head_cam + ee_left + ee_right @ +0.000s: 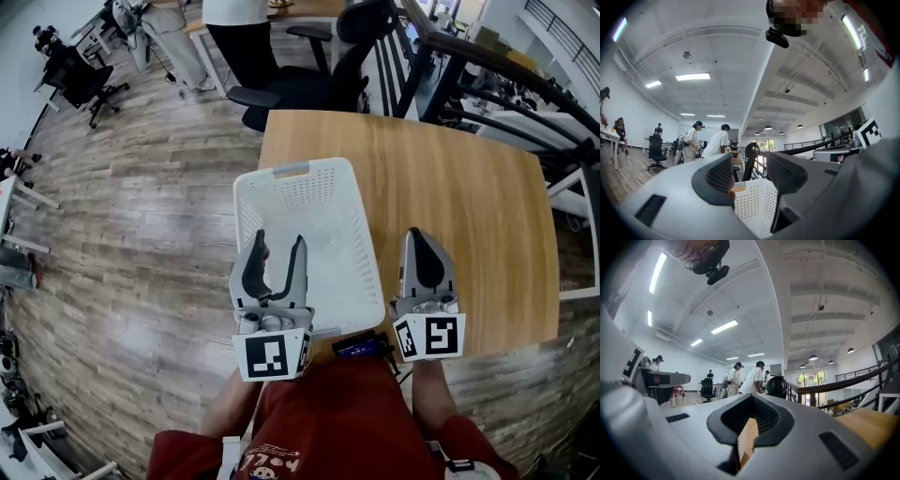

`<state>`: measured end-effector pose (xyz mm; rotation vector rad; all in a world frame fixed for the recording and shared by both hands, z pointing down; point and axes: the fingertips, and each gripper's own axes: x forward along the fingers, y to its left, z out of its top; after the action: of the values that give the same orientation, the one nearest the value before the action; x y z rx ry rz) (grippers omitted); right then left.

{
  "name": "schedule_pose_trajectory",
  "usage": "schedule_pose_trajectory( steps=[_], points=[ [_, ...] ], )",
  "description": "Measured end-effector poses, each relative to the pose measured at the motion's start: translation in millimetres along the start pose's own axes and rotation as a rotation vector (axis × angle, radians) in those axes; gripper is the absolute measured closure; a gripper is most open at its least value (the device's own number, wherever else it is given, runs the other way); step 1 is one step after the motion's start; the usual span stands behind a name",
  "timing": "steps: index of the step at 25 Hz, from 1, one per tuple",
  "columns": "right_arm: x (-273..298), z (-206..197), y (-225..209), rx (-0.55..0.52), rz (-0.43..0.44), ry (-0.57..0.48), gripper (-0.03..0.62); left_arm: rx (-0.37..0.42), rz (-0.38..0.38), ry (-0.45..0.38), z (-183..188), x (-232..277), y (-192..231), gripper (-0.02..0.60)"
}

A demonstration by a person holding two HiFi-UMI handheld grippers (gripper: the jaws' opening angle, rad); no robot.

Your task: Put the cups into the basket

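Hovering over the basket, left hand-held gripper gapes; right hand-held gripper alongside has jaws together.

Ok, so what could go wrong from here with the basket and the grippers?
The white basket sits at the wooden table's left edge and seems to overhang it; a knock from the left gripper, whose open, empty jaws hang over its near wall, might tip it off. Also, no cup shows in any view.

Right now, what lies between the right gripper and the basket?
Only a bare strip of wooden table. The head view shows nothing else between the right gripper and the basket.
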<state>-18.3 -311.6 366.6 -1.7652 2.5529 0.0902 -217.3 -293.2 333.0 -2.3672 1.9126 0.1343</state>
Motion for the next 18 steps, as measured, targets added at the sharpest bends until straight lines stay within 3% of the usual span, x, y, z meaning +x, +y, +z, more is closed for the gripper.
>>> schedule_pose_trajectory(
  steps=[7,18],
  points=[
    [2,0,5,0.005,0.014,-0.002,0.582,-0.017,0.04,0.013,-2,-11,11,0.42],
    [1,2,15,0.002,0.038,-0.008,0.582,-0.044,0.08,0.002,-3,-28,14,0.572]
  ],
)
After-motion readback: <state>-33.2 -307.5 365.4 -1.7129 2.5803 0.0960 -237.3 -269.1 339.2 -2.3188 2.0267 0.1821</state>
